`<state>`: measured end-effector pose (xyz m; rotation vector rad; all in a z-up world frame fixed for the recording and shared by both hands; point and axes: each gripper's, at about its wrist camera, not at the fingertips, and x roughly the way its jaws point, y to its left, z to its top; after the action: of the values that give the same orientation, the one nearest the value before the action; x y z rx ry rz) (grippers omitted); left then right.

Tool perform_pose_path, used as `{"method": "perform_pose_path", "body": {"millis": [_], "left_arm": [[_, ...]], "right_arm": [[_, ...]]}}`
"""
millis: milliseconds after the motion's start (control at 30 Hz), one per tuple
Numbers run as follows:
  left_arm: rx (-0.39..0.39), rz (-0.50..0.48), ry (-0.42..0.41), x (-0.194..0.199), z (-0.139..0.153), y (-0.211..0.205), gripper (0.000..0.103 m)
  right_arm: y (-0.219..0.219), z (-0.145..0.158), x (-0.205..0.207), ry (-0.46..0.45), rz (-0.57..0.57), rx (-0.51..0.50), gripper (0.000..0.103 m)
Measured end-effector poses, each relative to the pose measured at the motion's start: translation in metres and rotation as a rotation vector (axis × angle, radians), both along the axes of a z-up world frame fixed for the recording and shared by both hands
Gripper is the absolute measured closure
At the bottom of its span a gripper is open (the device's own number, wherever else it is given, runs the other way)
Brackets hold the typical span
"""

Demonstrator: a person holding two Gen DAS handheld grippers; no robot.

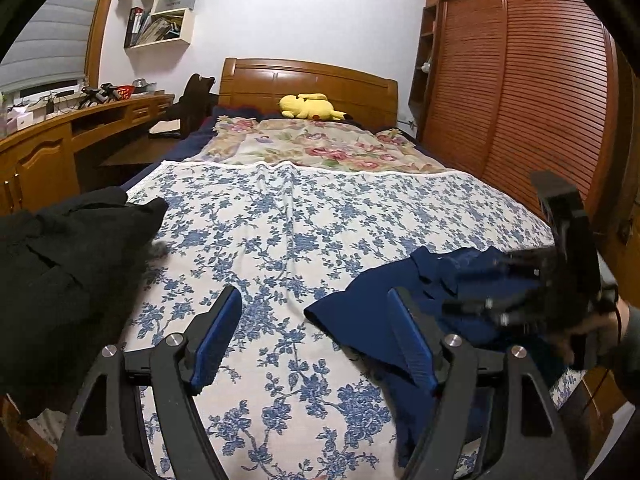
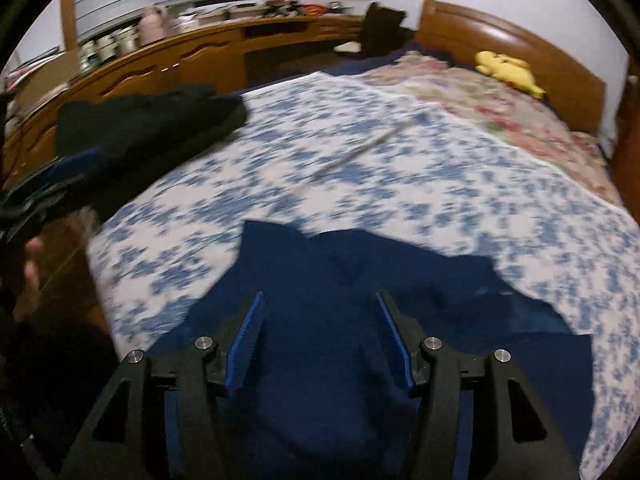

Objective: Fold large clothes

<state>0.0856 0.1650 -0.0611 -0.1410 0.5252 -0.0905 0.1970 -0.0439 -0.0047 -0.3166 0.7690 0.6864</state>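
Blue pads of the left gripper (image 1: 314,344) stand spread wide with nothing between them, hovering over the bedsheet (image 1: 280,232) just beside the navy garment (image 1: 360,312). That garment lies crumpled at the foot of the bed, on the sheet's near right part, with its collar end toward the headboard (image 1: 308,80) as far as the folds allow me to judge. Its lower part hangs past the foot edge.

Over the garment, the right gripper (image 2: 320,340) also has its fingers apart, gripping nothing; cloth fills the view under and between the pads, but whether they touch it cannot be told. The right view is smeared by motion.

Risks, as I judge them: a fast right hand may close on a bunched ridge and take several layers at once, so the spread-out fails. With only one gripper over the cloth, a lone pull could drag the whole garment off the foot of the bed. A low pinch might also catch the sheet beneath. Left of the garment, a black pile (image 1: 68,256) sits on the sheet's far-left edge, well apart, though a wide sweep of cloth could reach it.
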Motion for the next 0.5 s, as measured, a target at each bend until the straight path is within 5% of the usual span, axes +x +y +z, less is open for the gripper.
{"method": "perform_pose_path", "body": {"millis": [500], "left_arm": [[-0.021, 0.023, 0.002, -0.001, -0.003, 0.012, 0.027]], "right_arm": [[0.036, -0.033, -0.01, 0.112, 0.146, -0.096, 0.043]]}}
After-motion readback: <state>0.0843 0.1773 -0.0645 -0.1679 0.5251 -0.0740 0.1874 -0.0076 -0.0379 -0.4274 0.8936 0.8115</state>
